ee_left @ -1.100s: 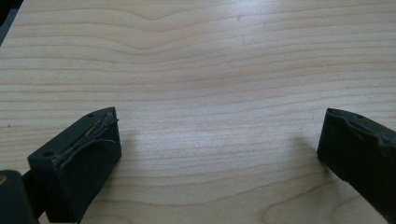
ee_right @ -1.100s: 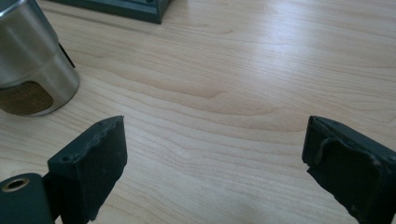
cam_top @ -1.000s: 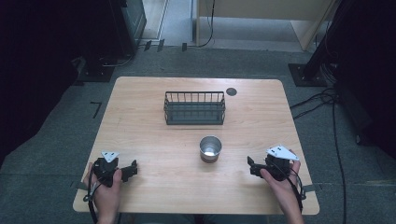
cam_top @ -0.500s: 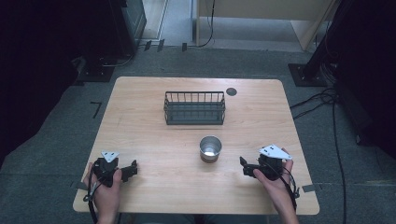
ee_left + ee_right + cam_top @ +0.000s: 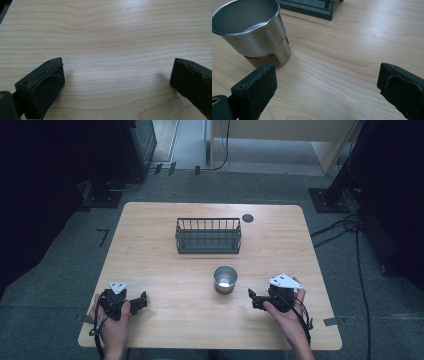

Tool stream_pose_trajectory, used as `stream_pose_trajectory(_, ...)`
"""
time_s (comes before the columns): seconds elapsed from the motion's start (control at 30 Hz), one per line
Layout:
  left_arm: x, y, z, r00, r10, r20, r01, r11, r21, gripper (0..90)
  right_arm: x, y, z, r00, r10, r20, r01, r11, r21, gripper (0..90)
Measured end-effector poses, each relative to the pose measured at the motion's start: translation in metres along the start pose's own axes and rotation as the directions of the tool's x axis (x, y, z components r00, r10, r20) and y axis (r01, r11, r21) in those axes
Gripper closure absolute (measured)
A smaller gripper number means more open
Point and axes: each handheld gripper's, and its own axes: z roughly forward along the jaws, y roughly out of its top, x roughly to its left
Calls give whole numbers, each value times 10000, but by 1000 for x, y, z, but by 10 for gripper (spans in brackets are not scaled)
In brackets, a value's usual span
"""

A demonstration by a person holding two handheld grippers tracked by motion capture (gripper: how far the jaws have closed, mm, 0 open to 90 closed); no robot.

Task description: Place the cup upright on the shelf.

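while the right tongs [image 5: 253,299] sit low over the counter [image 5: 150,255] just right of the steel cup [image 5: 225,279], their jaws have just been opening and stand wide, nothing between them. in the right gripper view the cup [image 5: 253,32] stands upright ahead of the left jaw, not touching it. left tongs [image 5: 142,301] rest near the front left corner, jaws wide over bare wood, empty. cup is mid-counter, in front of the dark wire basket [image 5: 208,235], apart from it.
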Motion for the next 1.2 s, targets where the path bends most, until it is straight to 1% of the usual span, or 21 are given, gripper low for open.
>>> stream_pose_trajectory(0.17,0,0,0,10000,0,-1,0,10000,-3,0,5,1,3,9999,11,-130,-11,10000,22,21)
stream_pose_trajectory(0.7,0,0,0,10000,0,-1,0,10000,-1,0,22,10,11,9981,-265,-548,262,9996,-61,21)
stream_pose_trajectory(0.77,0,0,0,10000,1,-2,-1,10000,0,0,25,11,13,9974,-312,-656,305,9995,-114,21)
stream_pose_trajectory(1.2,0,0,0,10000,0,0,0,10000,0,0,37,15,19,9948,-455,-912,450,9990,-79,21)
